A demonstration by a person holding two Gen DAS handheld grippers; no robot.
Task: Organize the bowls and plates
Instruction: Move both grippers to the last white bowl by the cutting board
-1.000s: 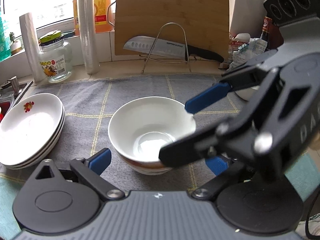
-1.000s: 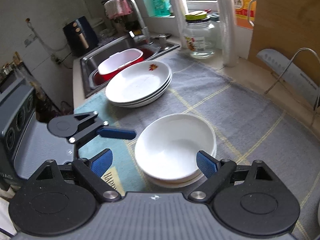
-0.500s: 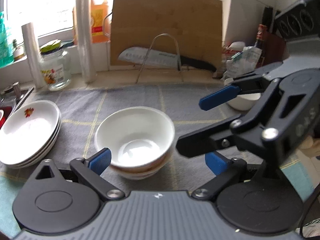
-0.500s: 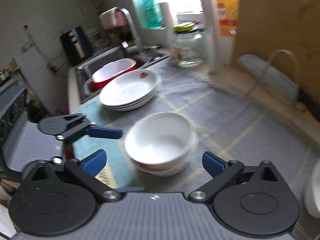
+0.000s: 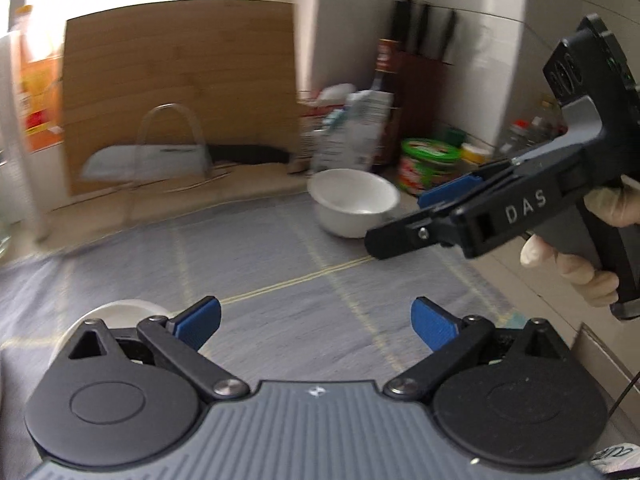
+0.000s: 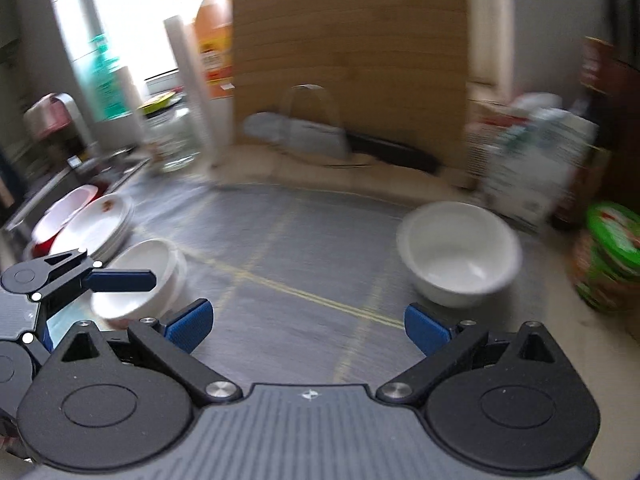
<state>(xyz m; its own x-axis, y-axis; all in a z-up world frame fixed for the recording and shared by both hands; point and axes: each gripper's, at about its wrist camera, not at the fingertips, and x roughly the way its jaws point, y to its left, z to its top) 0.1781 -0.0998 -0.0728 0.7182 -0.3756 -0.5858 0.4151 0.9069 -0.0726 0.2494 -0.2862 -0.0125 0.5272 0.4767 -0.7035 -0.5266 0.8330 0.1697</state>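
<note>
A lone white bowl (image 5: 354,206) (image 6: 458,256) stands at the far right of the grey mat. A stack of white bowls (image 6: 140,280) sits at the left; its rim (image 5: 116,308) shows behind my left finger. A stack of white plates (image 6: 96,228) lies further left by the sink. My left gripper (image 5: 316,326) is open and empty above the mat. My right gripper (image 6: 308,326) is open and empty, a little short of the lone bowl; it also shows in the left wrist view (image 5: 448,216).
A wooden cutting board (image 5: 180,92) leans on the back wall with a knife on a wire rack (image 5: 172,156) before it. A green-lidded tub (image 6: 608,256), bags and bottles crowd the right corner. A glass jar (image 6: 172,144) and a red basin (image 6: 64,216) are at the left.
Both grippers have swung right, away from the bowl stack. The lone bowl at the right has come into view in both. Both stay open.
</note>
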